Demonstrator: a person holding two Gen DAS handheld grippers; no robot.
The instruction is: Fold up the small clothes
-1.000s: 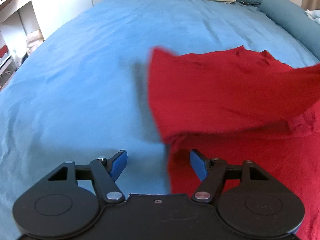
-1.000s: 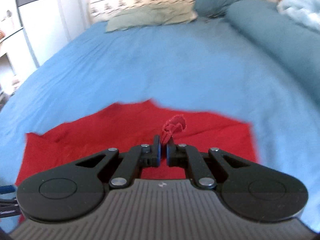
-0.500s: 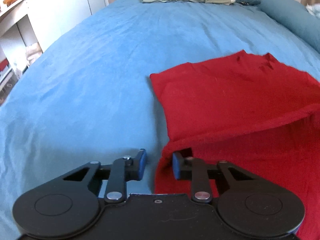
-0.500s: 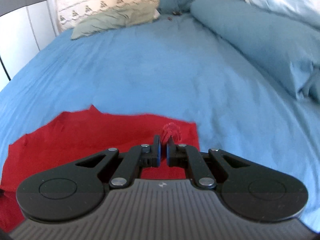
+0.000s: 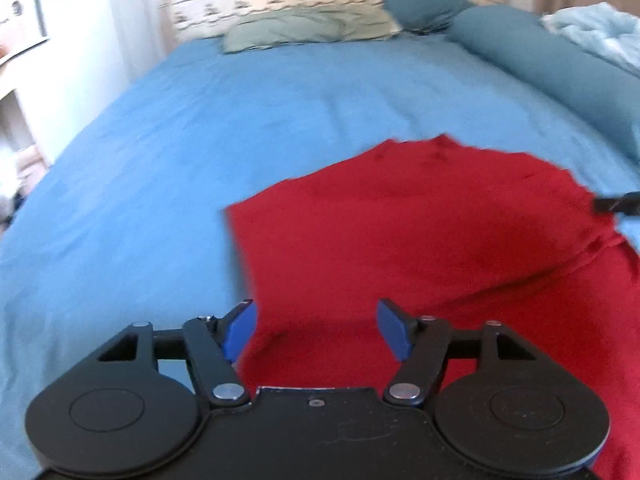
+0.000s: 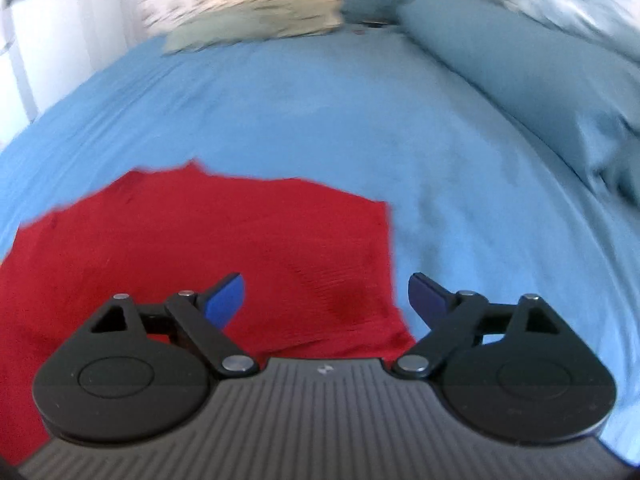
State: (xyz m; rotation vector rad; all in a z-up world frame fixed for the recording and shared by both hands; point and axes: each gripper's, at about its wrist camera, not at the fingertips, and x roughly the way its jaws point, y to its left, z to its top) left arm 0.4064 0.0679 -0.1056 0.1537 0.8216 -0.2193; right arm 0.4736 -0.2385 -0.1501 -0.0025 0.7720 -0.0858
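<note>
A red garment [image 5: 420,236] lies folded over itself on the blue bed sheet [image 5: 160,160]. My left gripper [image 5: 316,330] hovers over its near left part, jaws opening, with the cloth lying under the gap and untouched by the blue pads. In the right wrist view the same garment [image 6: 208,240] fills the lower left. My right gripper [image 6: 326,298] hangs above its right edge, jaws opening wide, nothing gripped between them. A dark tip of the right gripper [image 5: 618,204] shows at the far right of the left wrist view.
Pillows [image 5: 304,28] and a dark teal bolster [image 5: 552,68] lie at the head and right side of the bed. A rolled teal duvet [image 6: 520,64] runs along the right. White furniture [image 5: 64,52] stands past the left edge of the bed.
The right gripper was shut on a bunched bit of red cloth and now stands open, the cloth lying flat. The left gripper narrowed, then widened again and pulled back up from the garment's edge.
</note>
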